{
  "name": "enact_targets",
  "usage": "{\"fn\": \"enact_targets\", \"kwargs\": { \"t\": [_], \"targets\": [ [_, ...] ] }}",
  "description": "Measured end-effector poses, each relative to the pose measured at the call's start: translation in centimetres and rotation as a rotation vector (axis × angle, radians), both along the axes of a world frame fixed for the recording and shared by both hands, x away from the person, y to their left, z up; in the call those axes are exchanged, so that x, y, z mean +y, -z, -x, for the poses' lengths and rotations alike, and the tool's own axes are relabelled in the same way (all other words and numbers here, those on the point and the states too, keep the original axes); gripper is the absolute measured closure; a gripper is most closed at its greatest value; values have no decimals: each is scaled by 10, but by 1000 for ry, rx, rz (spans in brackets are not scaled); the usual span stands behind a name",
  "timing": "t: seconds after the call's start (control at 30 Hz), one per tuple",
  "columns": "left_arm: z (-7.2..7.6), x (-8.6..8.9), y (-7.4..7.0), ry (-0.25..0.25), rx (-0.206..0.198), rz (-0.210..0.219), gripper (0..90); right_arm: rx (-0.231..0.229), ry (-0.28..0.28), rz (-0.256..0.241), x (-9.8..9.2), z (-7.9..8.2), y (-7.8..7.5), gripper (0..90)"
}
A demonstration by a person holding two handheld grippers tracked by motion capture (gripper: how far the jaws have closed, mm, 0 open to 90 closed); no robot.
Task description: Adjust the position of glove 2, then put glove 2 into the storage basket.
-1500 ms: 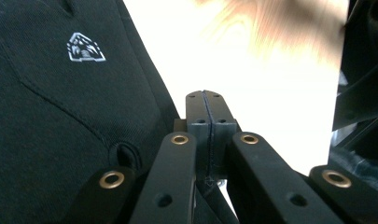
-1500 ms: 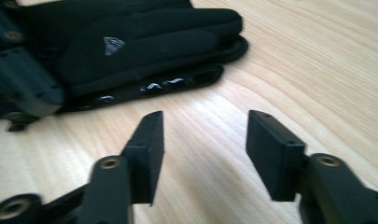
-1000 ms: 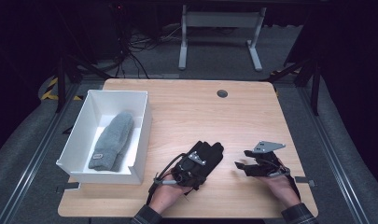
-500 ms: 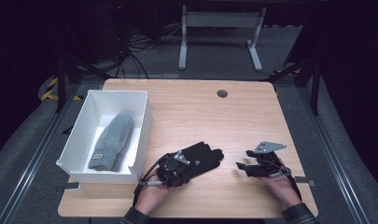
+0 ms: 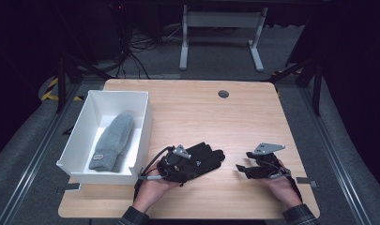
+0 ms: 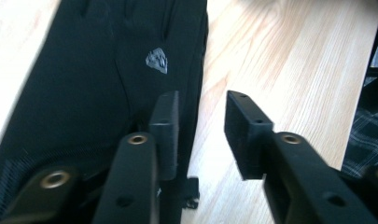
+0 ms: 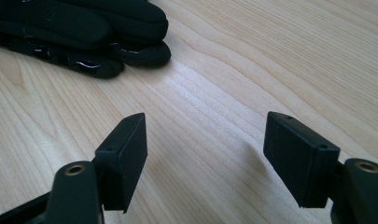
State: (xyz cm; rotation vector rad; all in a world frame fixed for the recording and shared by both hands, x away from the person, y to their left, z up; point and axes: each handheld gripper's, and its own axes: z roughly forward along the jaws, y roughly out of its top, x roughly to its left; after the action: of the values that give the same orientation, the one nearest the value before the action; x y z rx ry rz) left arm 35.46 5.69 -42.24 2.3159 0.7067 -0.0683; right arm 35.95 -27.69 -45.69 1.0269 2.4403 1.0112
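A pair of black gloves (image 5: 207,156) lies on the wooden table (image 5: 197,112), fingers pointing right. My left gripper (image 5: 191,166) rests over the cuff end, held from below by a hand. In the left gripper view the glove (image 6: 98,70) shows a small grey logo, and my left gripper (image 6: 200,121) stands open with a narrow gap, one pad over the glove's edge, the other over bare wood. My right gripper (image 5: 240,168) is open to the right of the gloves, apart from them. In the right gripper view its jaws (image 7: 203,149) spread wide over wood, the glove fingertips (image 7: 93,32) farther off.
A white box (image 5: 144,123) stands on the left of the table with a grey knitted hat (image 5: 113,140) inside. A round cable hole (image 5: 223,93) sits near the far edge. The table's front edge runs just below both hands.
My left gripper has shifted left and turned, and the gloves now lie more sideways, fingers to the right. The right gripper has stayed where it was.
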Motion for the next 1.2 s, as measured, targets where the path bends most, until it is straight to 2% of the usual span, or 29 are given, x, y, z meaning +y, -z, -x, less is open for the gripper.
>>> {"fn": "enact_targets", "kwargs": {
  "t": [0.2, 0.3, 0.37, 0.57, 0.77, 0.97, 1.0, 1.2],
  "targets": [
    [-15, -5, -9, 10, -29, -7, 441, 6, -4, 13, 2, -1, 2, 304],
    [-20, -9, -10, 22, -70, -7, 349, 9, -7, 14, 2, -1, 3, 302],
    [-23, -12, -11, 38, -88, -21, 290, 14, -7, 18, 2, -1, 4, 297],
    [-35, -18, -5, 46, -122, -79, 204, 3, -20, 25, 5, -1, 6, 262],
    [-45, -19, 6, 40, -133, -125, 178, -3, -26, 24, 6, -1, 8, 238],
    [-46, -23, 16, 56, -141, -166, 176, -5, -28, 22, 6, -1, 8, 238],
    [-47, -24, 19, 60, -143, -184, 176, -5, -28, 22, 6, -1, 8, 238],
    [-46, -25, 24, 66, -166, -210, 178, -5, -31, 21, 7, 0, 8, 238]
  ]
}}
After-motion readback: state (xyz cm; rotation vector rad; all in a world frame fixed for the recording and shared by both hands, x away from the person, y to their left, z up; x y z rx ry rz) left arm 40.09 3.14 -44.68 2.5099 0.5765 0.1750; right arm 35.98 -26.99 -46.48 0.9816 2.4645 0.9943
